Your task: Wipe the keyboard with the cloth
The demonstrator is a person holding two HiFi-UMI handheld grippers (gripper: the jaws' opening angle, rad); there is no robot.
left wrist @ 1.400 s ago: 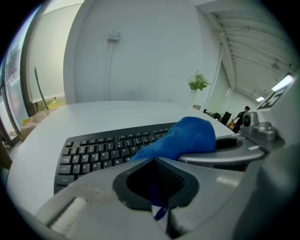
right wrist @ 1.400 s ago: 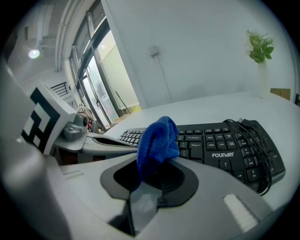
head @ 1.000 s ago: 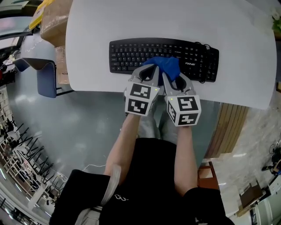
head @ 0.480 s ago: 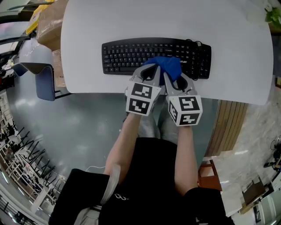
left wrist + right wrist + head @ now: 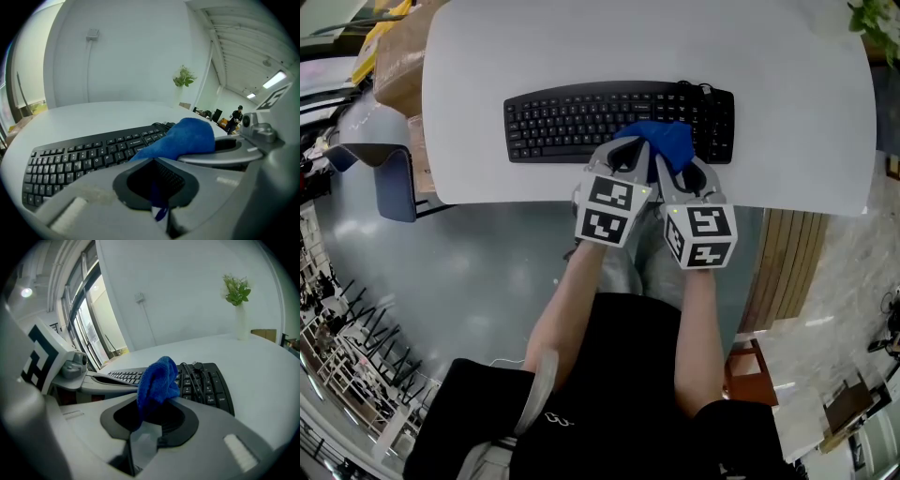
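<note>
The jaws of the left gripper point(image 5: 161, 211) are pressed together on a thin fold of the blue fluffy cloth point(image 5: 187, 138). The jaws of the right gripper point(image 5: 140, 430) are also closed on this cloth, which bunches up above them. The cloth rests on the right part of the black plastic keyboard point(image 5: 572, 117), in the upper middle of the head view. The keyboard's long axis runs left to right on the white table point(image 5: 581, 37).

A keyboard point(image 5: 572, 120) lies on a table point(image 5: 581, 42), with a cloth point(image 5: 661, 141) on its right half, pinched between the left gripper point(image 5: 619, 157) and the right gripper point(image 5: 680, 173), which sit side by side.
</note>
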